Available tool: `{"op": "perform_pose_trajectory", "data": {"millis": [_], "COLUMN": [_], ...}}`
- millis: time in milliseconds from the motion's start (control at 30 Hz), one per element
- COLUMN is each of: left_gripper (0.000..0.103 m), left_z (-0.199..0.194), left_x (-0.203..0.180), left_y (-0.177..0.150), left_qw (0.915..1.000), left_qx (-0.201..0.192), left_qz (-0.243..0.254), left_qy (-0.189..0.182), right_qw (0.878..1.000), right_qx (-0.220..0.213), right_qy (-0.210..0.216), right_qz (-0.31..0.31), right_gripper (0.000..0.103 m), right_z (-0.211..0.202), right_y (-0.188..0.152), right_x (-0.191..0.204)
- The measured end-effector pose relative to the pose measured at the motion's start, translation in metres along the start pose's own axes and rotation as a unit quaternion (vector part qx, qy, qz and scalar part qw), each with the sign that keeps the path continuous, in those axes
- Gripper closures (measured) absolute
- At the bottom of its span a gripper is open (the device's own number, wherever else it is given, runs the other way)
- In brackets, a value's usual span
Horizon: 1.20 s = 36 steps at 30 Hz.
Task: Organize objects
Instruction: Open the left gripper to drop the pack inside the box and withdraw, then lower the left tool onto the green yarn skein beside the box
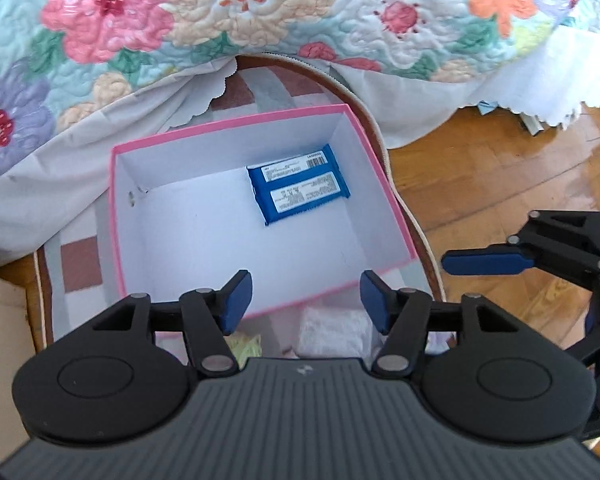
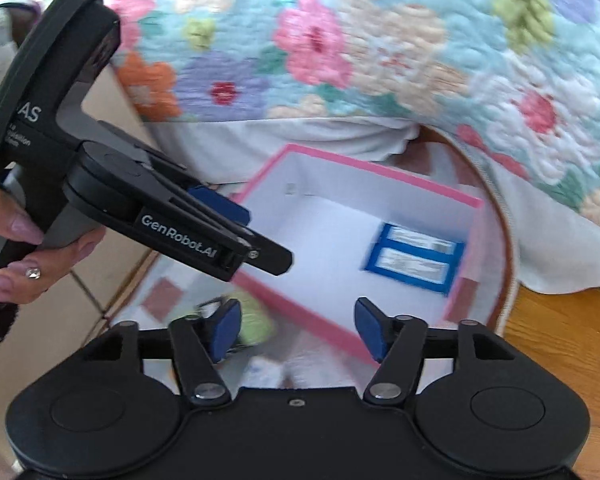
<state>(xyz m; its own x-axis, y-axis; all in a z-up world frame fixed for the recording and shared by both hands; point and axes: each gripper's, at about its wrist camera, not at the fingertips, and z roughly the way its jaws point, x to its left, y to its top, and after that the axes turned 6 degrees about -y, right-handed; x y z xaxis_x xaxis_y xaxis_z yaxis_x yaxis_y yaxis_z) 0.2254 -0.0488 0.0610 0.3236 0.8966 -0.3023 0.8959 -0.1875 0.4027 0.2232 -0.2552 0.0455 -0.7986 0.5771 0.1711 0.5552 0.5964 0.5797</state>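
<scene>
A pink-rimmed white box [image 1: 236, 216] stands on a checked cushion seat; it also shows in the right wrist view [image 2: 384, 176]. Two blue snack packets [image 1: 298, 186] lie side by side in its far right corner, and show blurred in the right wrist view [image 2: 414, 258]. My left gripper [image 1: 302, 298] is open and empty above the box's near wall. My right gripper [image 2: 296, 330] is open and empty, also above the near edge. A yellow-green item [image 2: 256, 322] and a white packet [image 1: 336, 330] lie on the seat in front of the box, partly hidden.
A floral quilt [image 1: 260, 12] hangs over the bed behind the seat. The round seat's brown rim [image 1: 392, 168] borders the wooden floor [image 1: 500, 168] on the right. The right gripper's body [image 1: 560, 256] is to the right; the left gripper, held by a hand [image 2: 24, 248], is to the left. A cardboard piece [image 1: 0, 344] is at left.
</scene>
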Motion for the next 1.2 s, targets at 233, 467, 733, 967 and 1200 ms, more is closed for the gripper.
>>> {"op": "perform_pose_trajectory", "data": {"millis": [233, 467, 733, 967, 1200], "left_gripper": [0.036, 0.033, 0.032, 0.032, 0.032], "left_z": [-0.019, -0.024, 0.011, 0.046, 0.078], "left_x": [0.011, 0.038, 0.063, 0.090, 0.114], "left_y": [-0.030, -0.054, -0.066, -0.070, -0.081], "left_qw": [0.9995, 0.9994, 0.9974, 0.9953, 0.9936], "left_qx": [0.007, 0.009, 0.045, 0.073, 0.086], "left_qz": [0.000, -0.026, -0.026, -0.049, -0.072], "left_qy": [0.030, 0.021, 0.051, 0.039, 0.012], "right_qw": [0.999, 0.996, 0.986, 0.977, 0.970], "right_qx": [-0.011, 0.005, 0.070, 0.103, 0.124], "right_qy": [0.040, 0.075, 0.141, 0.159, 0.160], "right_qz": [-0.035, -0.040, 0.046, 0.096, 0.132], "right_gripper": [0.025, 0.016, 0.014, 0.014, 0.014], "right_z": [-0.017, 0.004, 0.085, 0.138, 0.178], "right_y": [-0.008, -0.019, -0.043, -0.055, -0.059], "right_x": [0.039, 0.057, 0.054, 0.046, 0.045]}}
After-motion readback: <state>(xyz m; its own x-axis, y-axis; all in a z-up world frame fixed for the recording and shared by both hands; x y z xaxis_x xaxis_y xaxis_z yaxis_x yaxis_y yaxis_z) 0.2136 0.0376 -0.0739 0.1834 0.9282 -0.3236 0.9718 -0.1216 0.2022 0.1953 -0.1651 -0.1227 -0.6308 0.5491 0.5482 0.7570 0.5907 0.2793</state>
